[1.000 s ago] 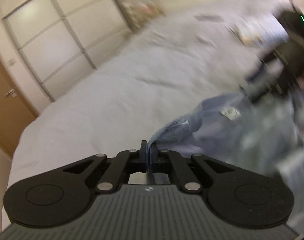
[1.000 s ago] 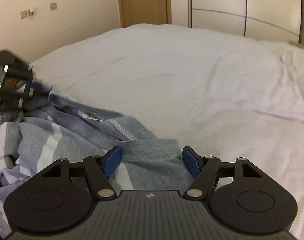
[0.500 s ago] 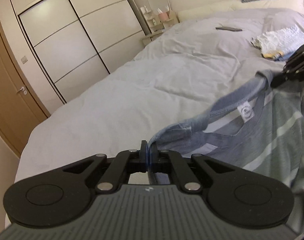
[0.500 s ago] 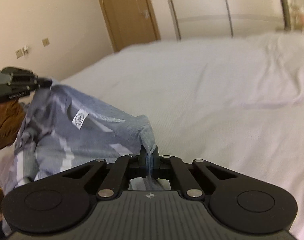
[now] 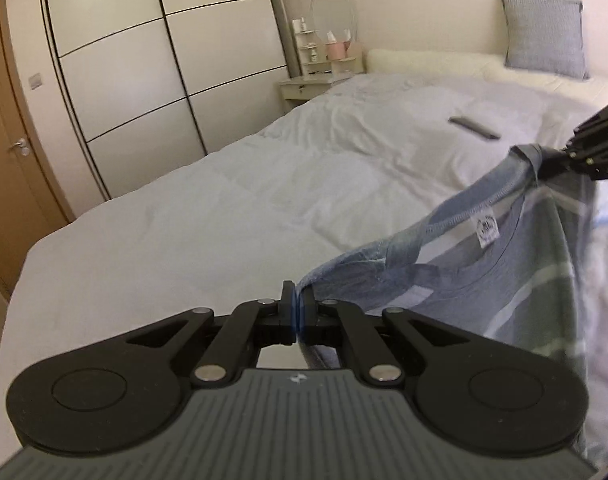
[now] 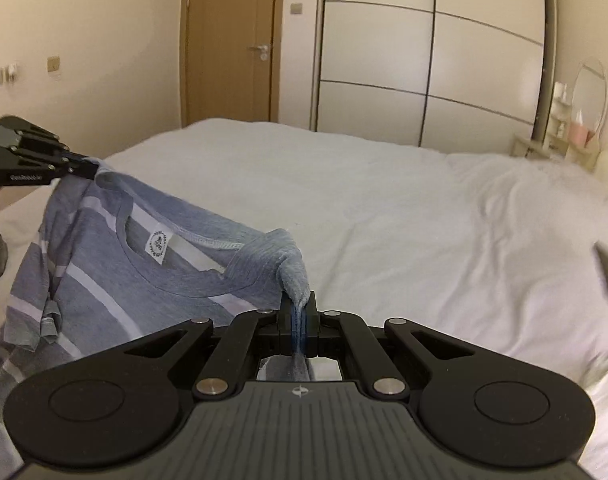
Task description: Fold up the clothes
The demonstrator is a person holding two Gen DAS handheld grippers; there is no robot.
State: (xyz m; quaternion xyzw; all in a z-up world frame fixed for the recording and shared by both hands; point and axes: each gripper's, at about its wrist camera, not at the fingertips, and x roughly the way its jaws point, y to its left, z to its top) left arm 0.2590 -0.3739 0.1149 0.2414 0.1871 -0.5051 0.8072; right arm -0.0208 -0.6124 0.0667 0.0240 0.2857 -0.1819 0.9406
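White bedding covers the wide bed (image 5: 232, 200) that fills most of what we see from both wrist cameras, its quilt lightly rumpled toward the headboard end. Behind it stands a tall wardrobe (image 5: 144, 64) with pale sliding panels, and beside that a brown wooden door (image 6: 232, 40) with a lever handle. Near the head of the bed we see a small dresser (image 5: 316, 80) carrying an oval mirror and a few little bottles, too small to identify. A grey cushion (image 5: 544, 34) leans upright against the wall above the pillows.

Between our two hands hangs the striped grey T-shirt (image 6: 104, 264), lifted off the quilt at the shoulders, with the collar opening and its white label (image 6: 157, 244) facing us. The fabric sags in a shallow curve from one grip to the other, and the lower part drapes down out of view.

Our left gripper (image 5: 296, 312) has its jaws pressed together on one shoulder edge of the shirt; cloth spills out to the right of the blue pads. Our right gripper (image 6: 298, 320) is likewise clamped on the opposite shoulder, with a fold of grey cloth pinched between the pads and rising just above them.

Farther up the bed lies a dark flat object (image 5: 474, 127), well apart from the shirt; we cannot tell what it is.
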